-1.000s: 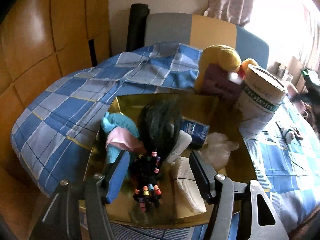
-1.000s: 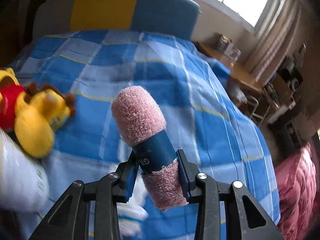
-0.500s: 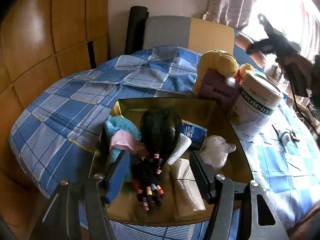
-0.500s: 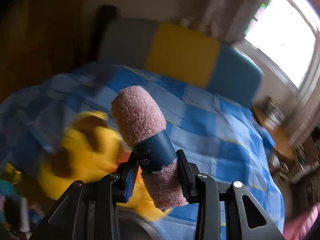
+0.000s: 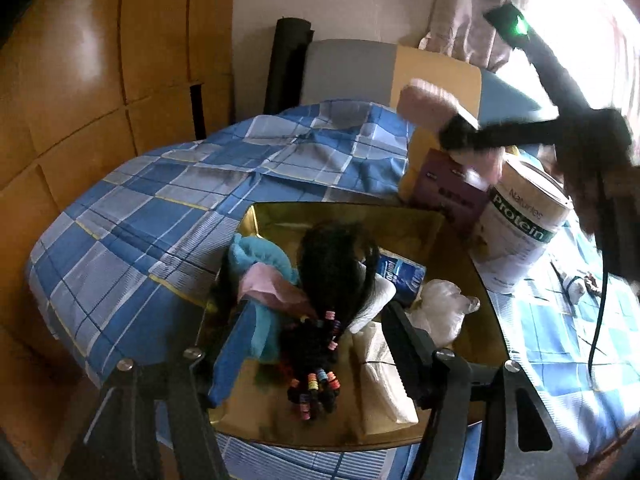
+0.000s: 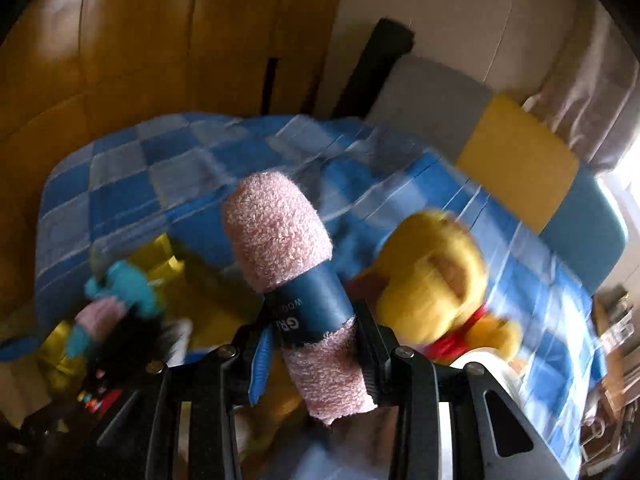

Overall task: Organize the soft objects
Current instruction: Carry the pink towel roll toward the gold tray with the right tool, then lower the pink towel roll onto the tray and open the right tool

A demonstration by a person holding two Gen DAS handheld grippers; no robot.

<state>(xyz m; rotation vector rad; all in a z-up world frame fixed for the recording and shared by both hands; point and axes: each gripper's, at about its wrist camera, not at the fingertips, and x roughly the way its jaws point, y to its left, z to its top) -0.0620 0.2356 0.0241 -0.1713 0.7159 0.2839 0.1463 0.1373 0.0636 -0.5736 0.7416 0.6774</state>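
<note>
A gold tray (image 5: 432,224) on the blue checked bedspread holds a teal cloth (image 5: 260,252), a pink cloth (image 5: 268,288), a black hairpiece (image 5: 336,264) with coloured bands and a folded white towel (image 5: 380,368). My left gripper (image 5: 316,312) hovers over the tray's near side. Its jaws are opening, with the hairpiece below the gap and nothing pressed. My right gripper (image 6: 316,324) is shut on a rolled pink towel (image 6: 276,232) with a dark blue band. In the left wrist view, that pink towel (image 5: 428,106) is held high above the tray's far right corner.
A white protein tin (image 5: 524,224) and a purple box (image 5: 448,188) stand right of the tray. A yellow plush toy (image 6: 432,272) lies behind them. A blue packet (image 5: 400,276) and a crumpled plastic bag (image 5: 440,308) sit in the tray. Wooden panels line the left wall.
My right gripper has swung left with the pink towel, from over the open bedspread past the plush toy toward the tray. The left gripper has stayed over the tray, jaws slightly wider.
</note>
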